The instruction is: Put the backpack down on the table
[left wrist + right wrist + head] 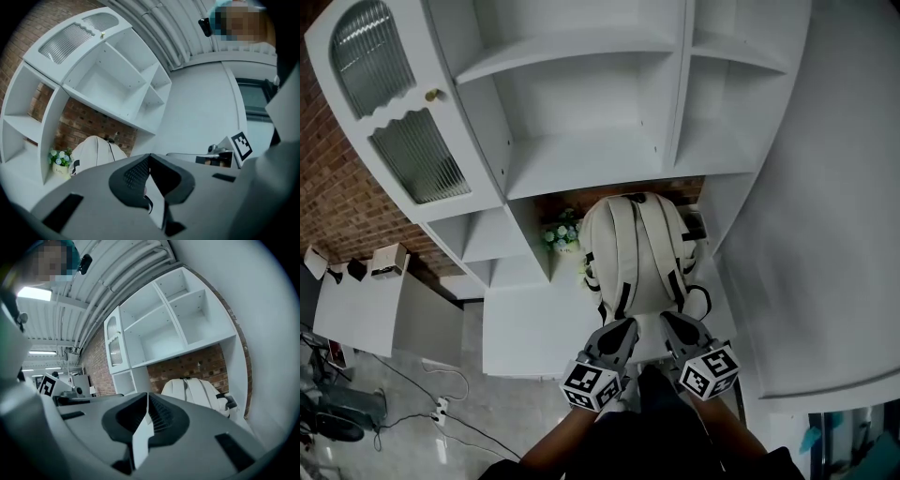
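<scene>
The backpack is standing upright on the table, straight ahead of both grippers, with its straps facing them. The left gripper and the right gripper are hovering side by side at its near, lower end. Each is keeping its jaws pressed together and is pinching nothing, so the putting-down is looking finished.

The main risk, as I am judging it, is the bag tipping. It is standing tall on a narrow base, and a nudge from either set of closed tips could be sending it slumping forward onto the grippers. It could also be falling sideways into the flower pot ahead and to the left of the left gripper. A black strap loop is hanging just ahead of the right gripper on its right side. A careless pull-back could be snagging it and dragging the bag toward the near edge.

The head view alone is showing both grippers together, the straps and that near edge of the table. The two gripper views are showing the jaws meeting tip to tip and the bag sitting clear beyond them. They are also showing the brick wall behind it, which the head view is barely showing.
</scene>
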A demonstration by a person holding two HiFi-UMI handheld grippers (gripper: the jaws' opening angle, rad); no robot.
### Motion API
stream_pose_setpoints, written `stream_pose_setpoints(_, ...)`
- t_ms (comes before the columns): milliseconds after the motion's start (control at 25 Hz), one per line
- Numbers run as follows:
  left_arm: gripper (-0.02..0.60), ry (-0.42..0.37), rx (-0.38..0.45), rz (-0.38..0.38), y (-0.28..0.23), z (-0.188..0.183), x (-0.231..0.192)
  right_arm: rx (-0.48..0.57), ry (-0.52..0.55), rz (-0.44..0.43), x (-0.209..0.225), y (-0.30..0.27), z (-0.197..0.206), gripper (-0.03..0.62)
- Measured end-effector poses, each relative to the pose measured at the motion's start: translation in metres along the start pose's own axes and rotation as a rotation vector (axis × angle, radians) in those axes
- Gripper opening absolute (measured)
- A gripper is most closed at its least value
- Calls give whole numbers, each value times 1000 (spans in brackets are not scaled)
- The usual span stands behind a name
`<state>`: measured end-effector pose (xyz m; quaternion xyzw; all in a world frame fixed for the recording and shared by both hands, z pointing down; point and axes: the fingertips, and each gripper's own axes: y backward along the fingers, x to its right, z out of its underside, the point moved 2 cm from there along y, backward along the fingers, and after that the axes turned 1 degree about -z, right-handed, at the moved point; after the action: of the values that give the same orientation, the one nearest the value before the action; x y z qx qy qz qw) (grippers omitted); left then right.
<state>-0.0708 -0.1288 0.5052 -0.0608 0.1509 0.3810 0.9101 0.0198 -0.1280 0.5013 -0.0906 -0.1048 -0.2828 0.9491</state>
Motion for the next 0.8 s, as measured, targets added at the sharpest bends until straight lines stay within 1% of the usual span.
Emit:
stream_pose_setpoints(80,18,-6,4,-40,5,-4,-1,4,33,25,-8,2,-2,26)
stream_pose_setpoints(240,18,-74,7,-111,12,-10,2,3,88,107,-15,4,-1,23)
stream_pose_setpoints(360,18,-106,-1,-155,17,-7,6,10,90,164,-16,4,0,18)
stream_pose_setpoints(440,18,-109,-8,-176,19,-4,7,9,84,180,-19,4,2,17)
stream_pose_setpoints(560,18,-115,-10,-192,18,-2,7,-4,95,171,-29,3,6,17)
stream_pose_setpoints(640,18,-150,-9,-190,16,-2,10,-11,98,178,-31,5,10,17)
stream_pose_setpoints(800,18,-221,-1,-170,7,-10,18,-12,69,207,-26,9,15,17)
